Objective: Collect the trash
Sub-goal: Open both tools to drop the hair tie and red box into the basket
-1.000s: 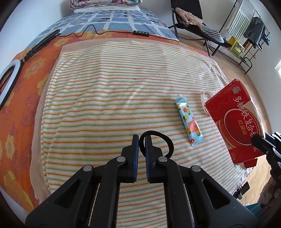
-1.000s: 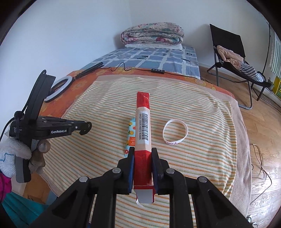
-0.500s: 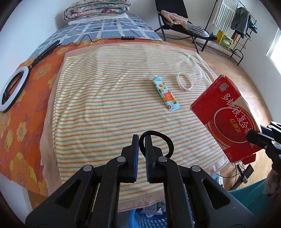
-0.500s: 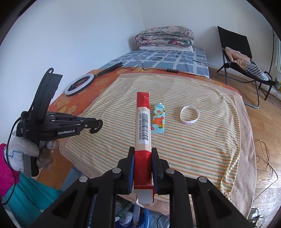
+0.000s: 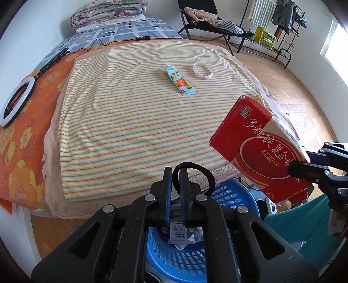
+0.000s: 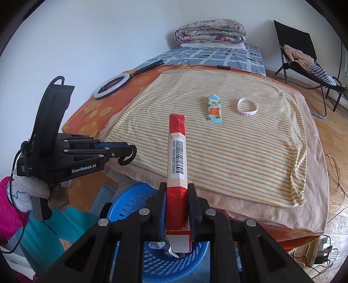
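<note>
My left gripper [image 5: 175,174] is shut on a black hair tie [image 5: 203,174] and holds it above a blue basket [image 5: 228,196] that has trash in it. My right gripper [image 6: 176,191] is shut on a flat red box [image 6: 176,152], held edge-up over the same basket [image 6: 130,204]. The box also shows at the right of the left wrist view [image 5: 261,148]. The left gripper shows at the left of the right wrist view [image 6: 126,154]. A blue tube [image 5: 180,80] and a white wristband [image 5: 202,70] lie on the striped blanket [image 5: 121,113].
The bed carries an orange flowered sheet [image 5: 19,141], a ring light [image 5: 16,102] and a folded quilt [image 5: 108,13]. A black folding chair [image 6: 302,56] and a clothes rack [image 5: 280,19] stand on the wooden floor to the right. A teal object [image 5: 300,224] is beside the basket.
Both grippers have pulled back from over the blanket, past the bed's near edge, and now hang over the blue basket. Each still holds its item.
</note>
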